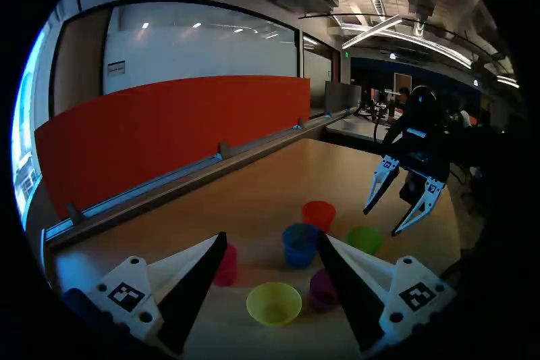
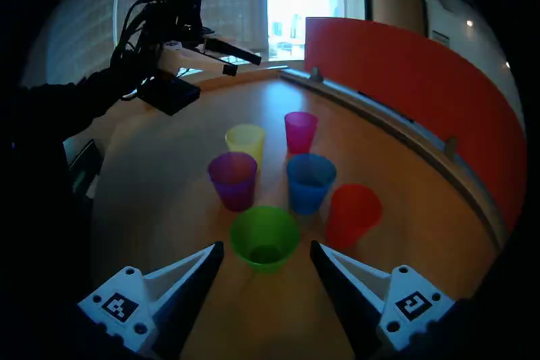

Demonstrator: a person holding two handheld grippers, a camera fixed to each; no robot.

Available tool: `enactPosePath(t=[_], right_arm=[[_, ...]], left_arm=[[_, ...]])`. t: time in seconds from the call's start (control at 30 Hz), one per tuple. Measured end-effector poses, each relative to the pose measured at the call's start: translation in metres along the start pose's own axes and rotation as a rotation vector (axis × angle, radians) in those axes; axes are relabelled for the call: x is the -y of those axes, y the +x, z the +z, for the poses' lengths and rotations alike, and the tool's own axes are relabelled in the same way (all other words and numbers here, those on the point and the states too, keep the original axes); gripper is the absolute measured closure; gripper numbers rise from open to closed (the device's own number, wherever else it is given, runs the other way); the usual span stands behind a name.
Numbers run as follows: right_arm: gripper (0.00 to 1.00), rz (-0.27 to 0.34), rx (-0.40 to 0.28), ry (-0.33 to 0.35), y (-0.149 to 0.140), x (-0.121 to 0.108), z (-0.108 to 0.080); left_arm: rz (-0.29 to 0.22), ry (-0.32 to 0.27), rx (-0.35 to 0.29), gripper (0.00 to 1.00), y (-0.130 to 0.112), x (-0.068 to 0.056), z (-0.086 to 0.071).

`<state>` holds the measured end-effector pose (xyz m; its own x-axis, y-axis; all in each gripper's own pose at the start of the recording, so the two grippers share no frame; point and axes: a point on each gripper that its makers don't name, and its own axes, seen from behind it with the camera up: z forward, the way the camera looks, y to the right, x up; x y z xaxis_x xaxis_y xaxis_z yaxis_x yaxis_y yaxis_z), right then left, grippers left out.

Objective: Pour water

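**Left gripper view, left to right.** An orange partition [image 1: 169, 130] borders the far edge of the wooden tabletop [image 1: 270, 184]. The left tool [image 1: 270, 238] is spread wide and grips nothing. Six cups stand upright in a cluster on the tabletop ahead of it:
- the pink cup [image 1: 227, 265], partly hidden by the tool's left finger
- the yellow cup [image 1: 273, 302], nearest the camera
- the blue cup [image 1: 300, 245]
- the red cup [image 1: 318, 215], farthest back
- the purple cup [image 1: 322, 289], partly hidden by the right finger
- the green cup [image 1: 364, 240]

At far right, the right tool [image 1: 381, 222] hangs above the tabletop near the green cup, fingers parted and empty.

**Right gripper view.** The green cup sits nearest, between the right tool's open fingers and clear of both. Whether any cup contains water cannot be told.
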<state>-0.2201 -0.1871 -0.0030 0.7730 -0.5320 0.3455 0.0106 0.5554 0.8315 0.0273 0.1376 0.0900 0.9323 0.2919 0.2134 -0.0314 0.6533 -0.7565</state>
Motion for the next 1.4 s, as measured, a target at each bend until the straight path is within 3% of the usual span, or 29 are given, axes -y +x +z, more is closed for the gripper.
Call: enactPosePath(t=[0.3, 0.8, 1.1, 1.4], right_arm=[[0.01, 0.003, 0.040, 0.009, -0.016, 0.002, 0.019], [0.01, -0.002, 0.042, 0.028, -0.015, 0.004, 0.048], [0.01, -0.004, 0.040, 0.014, -0.015, 0.001, 0.059], [0.10, -0.001, 0.022, 0.010, -0.016, 0.002, 0.060]], left_arm=[[0.001, -0.010, 0.007, 0.02, -0.003, -0.002, 0.005], [0.007, -0.021, 0.028, 0.02, -0.011, -0.003, 0.014], [0.002, -0.027, 0.035, 0.02, -0.015, -0.005, 0.018], [0.009, -0.025, 0.040, 0.02, -0.016, -0.005, 0.019]])
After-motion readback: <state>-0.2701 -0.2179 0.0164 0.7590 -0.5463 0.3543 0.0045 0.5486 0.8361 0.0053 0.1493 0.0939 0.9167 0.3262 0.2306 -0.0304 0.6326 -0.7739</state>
